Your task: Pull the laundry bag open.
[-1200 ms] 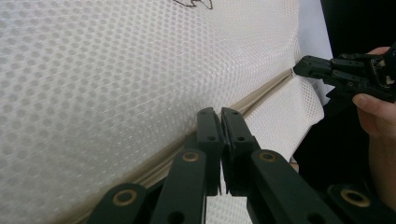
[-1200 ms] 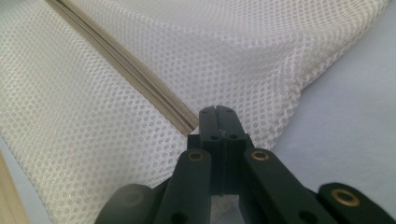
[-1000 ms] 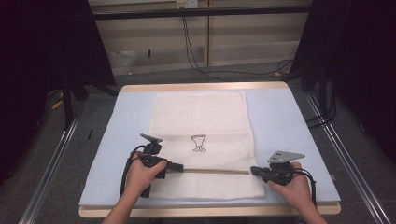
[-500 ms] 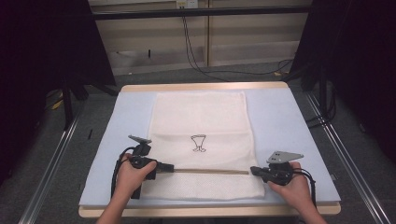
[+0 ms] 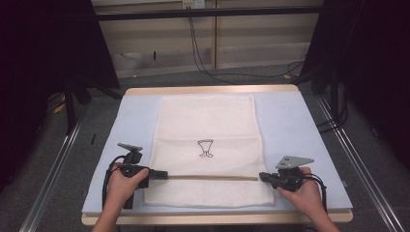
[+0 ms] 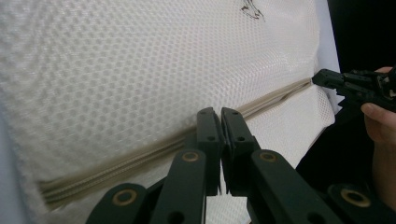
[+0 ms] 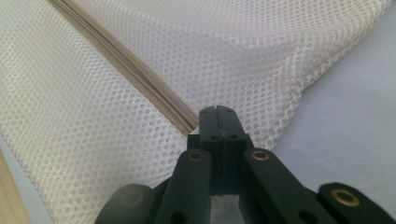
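A white mesh bag (image 5: 207, 145) lies flat on the blue-covered table (image 5: 290, 121).

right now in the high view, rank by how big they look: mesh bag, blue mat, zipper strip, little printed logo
1. blue mat
2. mesh bag
3. zipper strip, long but very thin
4. printed logo

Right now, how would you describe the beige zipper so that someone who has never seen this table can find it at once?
On the pale blue table mat lies a white mesh laundry bag with a small dark cup drawing. Near the bag's edge closest to the person, a thin beige zipper crosses it from side to side. It is the only tan line on the white mesh, running between the left gripper and right gripper.
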A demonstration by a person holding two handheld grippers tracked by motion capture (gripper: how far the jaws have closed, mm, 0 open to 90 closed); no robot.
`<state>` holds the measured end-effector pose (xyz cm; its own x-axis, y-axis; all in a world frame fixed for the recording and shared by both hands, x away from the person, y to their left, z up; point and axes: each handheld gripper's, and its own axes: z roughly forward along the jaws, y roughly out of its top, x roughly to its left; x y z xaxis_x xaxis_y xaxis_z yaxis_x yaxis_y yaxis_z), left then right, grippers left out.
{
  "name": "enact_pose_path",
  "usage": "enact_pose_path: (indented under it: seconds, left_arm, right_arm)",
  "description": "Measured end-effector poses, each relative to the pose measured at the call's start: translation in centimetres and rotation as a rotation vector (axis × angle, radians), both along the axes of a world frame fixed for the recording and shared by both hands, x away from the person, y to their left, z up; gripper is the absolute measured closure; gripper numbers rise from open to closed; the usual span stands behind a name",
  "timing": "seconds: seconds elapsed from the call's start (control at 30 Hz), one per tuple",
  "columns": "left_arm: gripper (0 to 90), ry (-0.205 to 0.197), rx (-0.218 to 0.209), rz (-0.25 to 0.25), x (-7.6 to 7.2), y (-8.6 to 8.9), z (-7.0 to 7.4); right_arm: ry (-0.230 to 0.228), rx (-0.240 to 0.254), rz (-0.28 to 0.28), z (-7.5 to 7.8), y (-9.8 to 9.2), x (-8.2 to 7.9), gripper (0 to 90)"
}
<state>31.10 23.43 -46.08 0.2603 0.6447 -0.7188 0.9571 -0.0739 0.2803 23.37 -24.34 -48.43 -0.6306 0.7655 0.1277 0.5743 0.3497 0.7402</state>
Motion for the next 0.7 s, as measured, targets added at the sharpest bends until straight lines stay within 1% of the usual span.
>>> enact_pose_path:
  seconds: [0.07, 0.1, 0.13, 0.2, 0.27, 0.3, 0.37, 0.4, 0.47, 0.53, 0.6, 0.63, 0.67, 0.7]
  left_arm:
    - [87.2, 0.003, -0.005, 0.011, 0.0, 0.7, 0.1]
    - [87.2, 0.003, -0.003, 0.021, 0.0, 1.1, 0.1]
    - [87.2, 0.001, 0.009, 0.032, -0.1, 1.5, 0.1]
    - [87.2, -0.004, 0.014, 0.043, -0.1, 2.4, 0.1]
    - [87.2, -0.010, 0.006, 0.049, 0.0, 3.4, 0.0]
    - [87.2, -0.003, 0.004, 0.054, -0.1, 3.8, 0.0]
    - [87.2, -0.006, 0.005, 0.072, -0.1, 4.6, -0.1]
    - [87.1, 0.000, 0.002, 0.074, -0.1, 4.8, -0.2]
    - [87.1, -0.002, 0.018, 0.093, -0.1, 5.6, -0.2]
    - [87.1, -0.001, 0.011, 0.107, -0.1, 6.1, -0.4]
    - [87.1, 0.012, 0.017, 0.107, 0.0, 6.5, -0.7]
    - [87.1, 0.016, 0.011, 0.117, 0.0, 6.7, -0.8]
    - [87.1, 0.024, 0.010, 0.116, 0.0, 6.9, -0.9]
    - [87.0, 0.023, 0.005, 0.118, 0.0, 6.9, -0.9]
  right_arm:
    - [-0.002, -0.003, 0.002, 0.0, 0.0, 0.0, 90.0]
    - [-0.001, -0.003, 0.002, 0.0, 0.0, 0.0, 90.0]
    - [0.001, -0.004, 0.003, 0.0, 0.0, 0.0, 90.0]
    - [0.002, -0.004, 0.003, 0.0, 0.0, 0.0, 90.0]
    - [0.006, 0.001, 0.004, 0.0, 0.0, 0.0, 90.0]
    - [0.006, 0.002, 0.005, 0.0, 0.0, 0.1, 90.0]
    - [0.007, 0.001, 0.005, 0.0, 0.0, 0.1, 90.0]
    - [0.007, 0.001, 0.005, 0.0, -0.1, 0.1, 90.0]
    - [0.006, 0.001, 0.007, 0.0, -0.1, 0.1, 90.0]
    - [0.007, 0.001, 0.007, 0.0, -0.1, 0.1, 90.0]
    - [0.006, 0.001, 0.007, 0.0, -0.1, 0.1, 90.0]
    - [0.006, 0.000, 0.006, 0.0, -0.1, 0.1, 90.0]
    - [0.007, 0.000, 0.007, 0.0, -0.1, 0.1, 90.0]
    - [0.006, 0.001, 0.008, 0.0, -0.1, 0.1, 90.0]
